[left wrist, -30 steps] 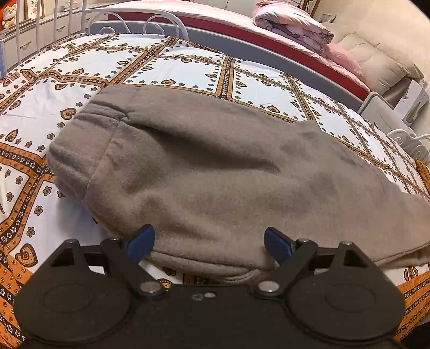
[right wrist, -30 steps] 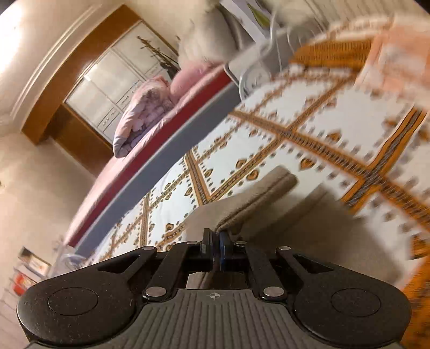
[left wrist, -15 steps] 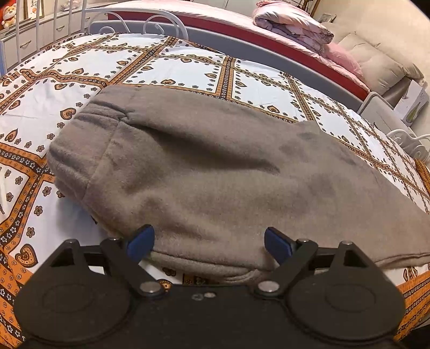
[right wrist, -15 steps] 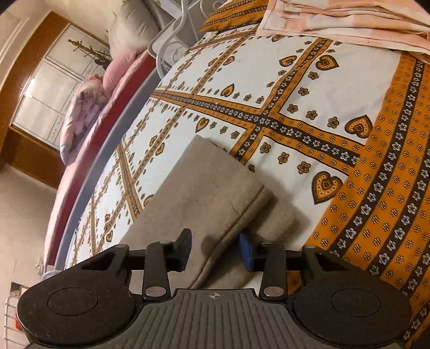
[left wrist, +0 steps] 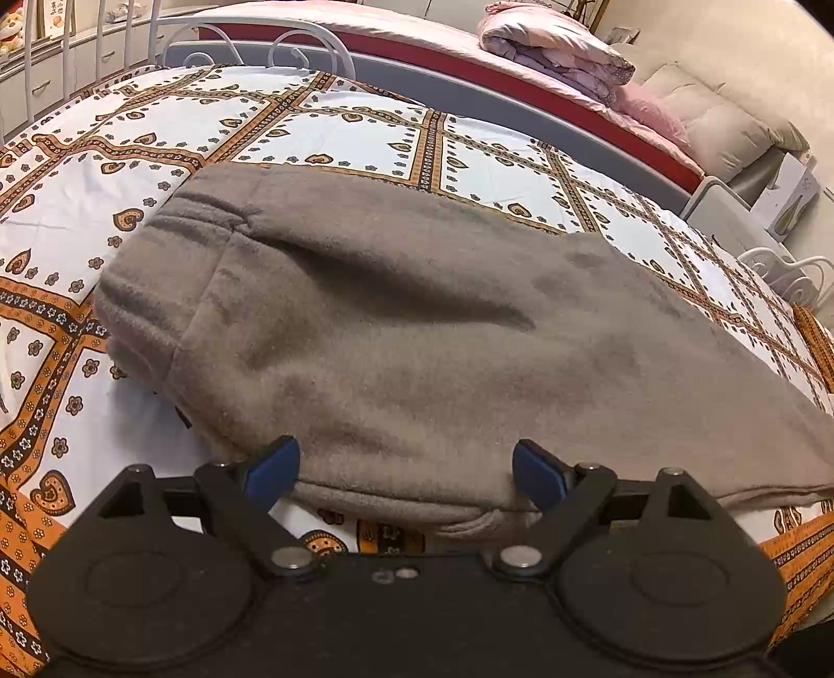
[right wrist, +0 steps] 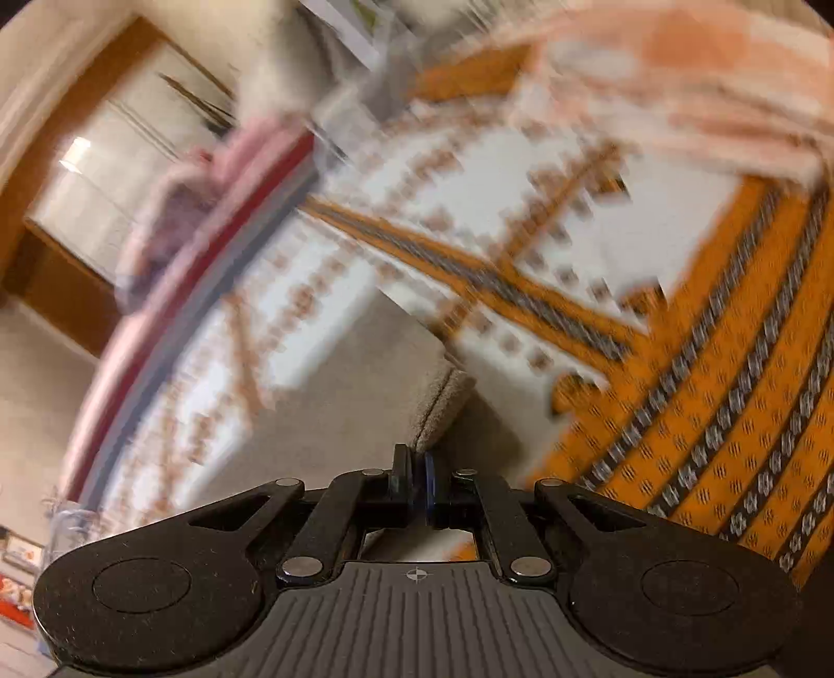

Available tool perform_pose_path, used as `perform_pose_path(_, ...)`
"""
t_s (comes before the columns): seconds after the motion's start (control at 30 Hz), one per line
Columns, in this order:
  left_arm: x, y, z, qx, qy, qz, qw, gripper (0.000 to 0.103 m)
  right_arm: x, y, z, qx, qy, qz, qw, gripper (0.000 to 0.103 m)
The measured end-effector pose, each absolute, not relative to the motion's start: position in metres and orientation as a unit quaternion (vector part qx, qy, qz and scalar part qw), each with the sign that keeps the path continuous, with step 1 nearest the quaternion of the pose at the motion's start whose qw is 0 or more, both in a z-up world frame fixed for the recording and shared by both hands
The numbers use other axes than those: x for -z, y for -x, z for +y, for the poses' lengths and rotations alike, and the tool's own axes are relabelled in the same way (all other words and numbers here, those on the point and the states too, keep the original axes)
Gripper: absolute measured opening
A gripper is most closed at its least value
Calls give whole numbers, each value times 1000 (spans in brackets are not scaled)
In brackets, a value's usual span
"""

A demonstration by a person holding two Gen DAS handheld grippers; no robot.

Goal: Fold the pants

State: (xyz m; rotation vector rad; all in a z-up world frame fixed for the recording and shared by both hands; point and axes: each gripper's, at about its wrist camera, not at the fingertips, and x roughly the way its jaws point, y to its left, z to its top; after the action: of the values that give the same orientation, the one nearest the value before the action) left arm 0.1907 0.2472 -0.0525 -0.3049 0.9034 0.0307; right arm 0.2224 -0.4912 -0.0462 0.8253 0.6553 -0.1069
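Note:
Grey fleece pants (left wrist: 417, 334) lie flat on the patterned bedspread (left wrist: 323, 135), waistband at the left, legs running off to the right. My left gripper (left wrist: 406, 472) is open, its blue pads either side of the near edge of the pants, holding nothing. In the right wrist view, which is motion-blurred, my right gripper (right wrist: 416, 482) is shut on the hem of a pant leg (right wrist: 443, 401), and the grey cloth runs up and left from the jaws.
A white metal bed rail (left wrist: 250, 47) stands at the far left. Behind it is a second bed with a folded pink quilt (left wrist: 557, 47) and cushions (left wrist: 724, 125). A folded peach cloth (right wrist: 677, 88) lies on the bedspread at the right.
My right gripper was shut, opened over the pant-leg hem half a second ago, and has closed on it again and is moving. The left gripper has not moved.

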Motion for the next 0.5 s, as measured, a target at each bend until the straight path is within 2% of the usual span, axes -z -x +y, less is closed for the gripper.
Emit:
perform_pose_path(0.07, 53, -190, 248, -12, 149, 433, 889, 82, 44, -224, -492, 45, -385, 310, 868, 5)
perform_pose_path(0.17, 51, -189, 248, -13, 145, 433, 890, 82, 65, -235, -498, 74, -392, 369, 839, 6)
perform_pose_path(0.2, 50, -189, 247, -14, 143, 431, 891, 81, 67, -229, -504, 77, -423, 353, 831, 6)
perform_pose_path(0.27, 44, -186, 245, -11, 139, 424, 895, 78, 50, -215, -505, 130, -400, 331, 845, 6)
perform_pose_path(0.33, 41, -183, 245, -7, 138, 418, 898, 76, 38, -203, -504, 84, -423, 293, 853, 6)
perform_pose_path(0.47, 35, -178, 257, -76, 128, 400, 904, 60, 28, -206, -460, -18, -396, 314, 863, 6)
perform_pose_path(0.5, 33, -176, 262, -94, 136, 392, 905, 60, 31, -210, -443, -41, -393, 326, 859, 6)
